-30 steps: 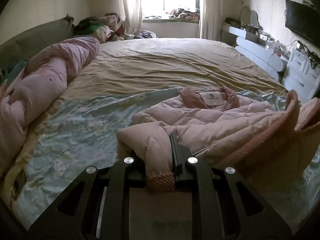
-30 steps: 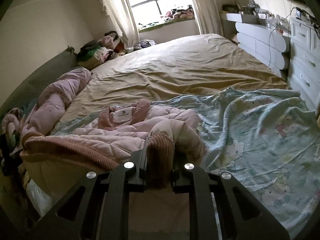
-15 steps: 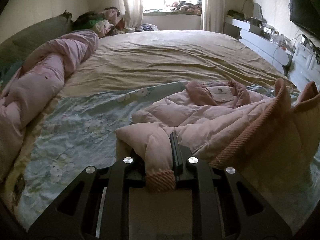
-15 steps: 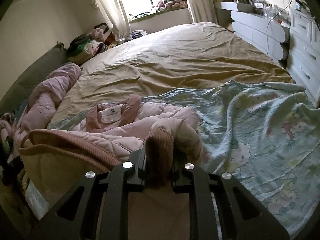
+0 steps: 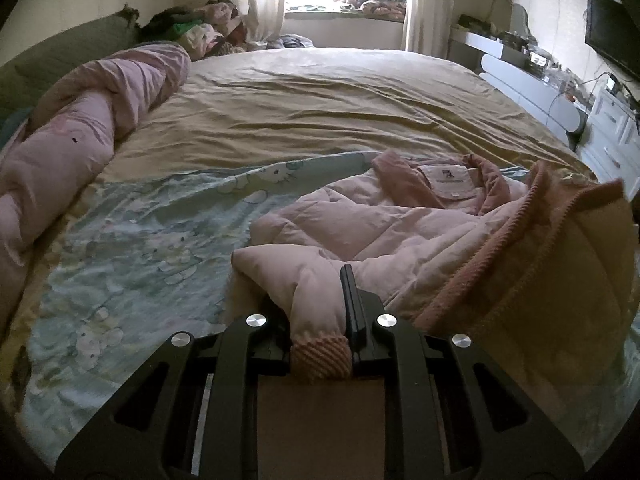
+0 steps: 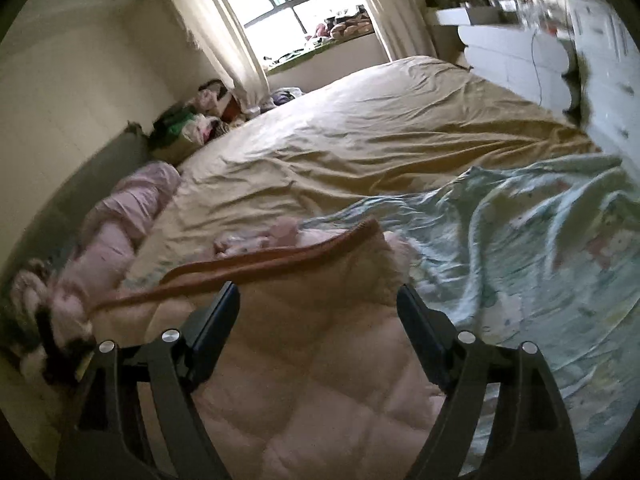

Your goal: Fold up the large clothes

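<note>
A pale pink quilted jacket (image 5: 384, 224) lies on the bed's cartoon-print sheet (image 5: 132, 240), collar and label turned up at the far side. My left gripper (image 5: 320, 312) is shut on the jacket's sleeve, whose ribbed cuff (image 5: 322, 356) pokes back between the fingers. The ribbed hem (image 5: 532, 232) stands folded up at the right. In the right wrist view my right gripper (image 6: 318, 304) is opening wide above the quilted jacket (image 6: 320, 368); the fabric lies below the jaws and neither pad presses on it. The ribbed hem (image 6: 280, 260) runs across just beyond the fingertips.
A rolled pink duvet (image 5: 80, 132) lies along the bed's left side. A tan sheet (image 5: 320, 100) covers the far half. Piled clothes (image 5: 200, 32) sit by the window. White drawers (image 5: 612, 128) and a wall TV (image 5: 612, 36) stand to the right.
My right gripper let go of the ribbed cuff and its jaws spread wide; the jacket dropped flat beneath it. My left gripper moved forward and lower, still holding the sleeve.
</note>
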Demonstrator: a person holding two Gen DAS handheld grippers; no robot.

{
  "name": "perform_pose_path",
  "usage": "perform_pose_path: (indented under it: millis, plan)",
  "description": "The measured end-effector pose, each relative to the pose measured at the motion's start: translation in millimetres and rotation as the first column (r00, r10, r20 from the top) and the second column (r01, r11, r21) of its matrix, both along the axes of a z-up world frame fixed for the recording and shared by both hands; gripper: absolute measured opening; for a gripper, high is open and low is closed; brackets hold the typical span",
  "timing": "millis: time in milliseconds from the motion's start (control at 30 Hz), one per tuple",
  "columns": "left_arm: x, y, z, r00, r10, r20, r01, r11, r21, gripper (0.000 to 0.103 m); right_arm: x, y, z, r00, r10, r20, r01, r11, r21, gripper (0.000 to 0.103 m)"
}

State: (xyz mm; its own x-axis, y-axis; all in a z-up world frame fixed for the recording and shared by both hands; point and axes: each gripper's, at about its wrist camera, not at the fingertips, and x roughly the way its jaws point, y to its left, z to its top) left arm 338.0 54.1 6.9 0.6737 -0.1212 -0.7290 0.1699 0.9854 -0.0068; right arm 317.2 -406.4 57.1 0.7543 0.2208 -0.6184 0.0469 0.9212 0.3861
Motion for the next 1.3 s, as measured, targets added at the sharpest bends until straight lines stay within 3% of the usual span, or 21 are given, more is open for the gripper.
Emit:
perform_pose_path:
  millis: [100,200,267,567,633,700,833,933,1167,1200,1267,1300]
  plan:
    - [6,0,-4,1.0,0.002,-0.01,-0.002,1.0,-0.007,0.014,5,10,-13,0.999,0.003,-0.037,-0.007,0.995,-0.101,0.082]
    - [11,1,-7,1.0,-0.001,-0.013,0.001,1.0,-0.017,0.016,15,29,-33,0.995,0.013,-0.097,-0.039,0.96,-0.277,0.082]
    - [10,4,-6,1.0,-0.006,-0.008,0.006,0.999,-0.041,0.019,22,36,-48,0.99,0.011,-0.137,-0.058,0.937,-0.344,0.082]
    - [-7,13,24,0.998,-0.039,0.048,0.046,0.984,-0.172,0.062,30,28,-82,0.987,-0.027,-0.157,-0.024,0.949,-0.314,0.08]
    - [-12,13,33,0.997,-0.031,0.077,0.044,0.985,-0.167,0.083,30,29,-80,0.988,-0.029,-0.151,-0.021,0.949,-0.315,0.079]
    - [-20,9,45,0.99,-0.029,0.136,0.045,0.992,-0.119,0.09,29,29,-79,0.989,-0.028,-0.145,-0.02,0.948,-0.317,0.078]
    - [-30,10,54,0.983,-0.022,0.183,0.036,0.996,-0.076,0.092,25,30,-75,0.991,-0.024,-0.131,-0.021,0.943,-0.333,0.077]
    - [-33,19,43,0.986,-0.005,0.169,0.015,0.998,-0.055,0.093,15,29,-69,0.994,-0.015,-0.108,-0.024,0.936,-0.35,0.077]
    - [-30,45,-47,1.0,0.0,-0.024,-0.001,1.0,-0.026,0.093,0,33,-68,0.995,0.032,-0.093,-0.067,0.912,-0.405,0.077]
    - [-29,46,-53,0.999,-0.005,-0.035,0.004,1.0,-0.029,0.093,1,33,-72,0.994,0.036,-0.102,-0.075,0.909,-0.409,0.075]
    - [-23,49,-62,0.999,-0.006,-0.048,0.004,0.999,-0.052,0.091,4,33,-79,0.993,0.045,-0.113,-0.086,0.917,-0.39,0.053]
    - [-22,48,-63,0.999,-0.012,-0.044,0.009,0.997,-0.071,0.074,5,34,-82,0.993,0.033,-0.111,-0.075,0.915,-0.397,0.049]
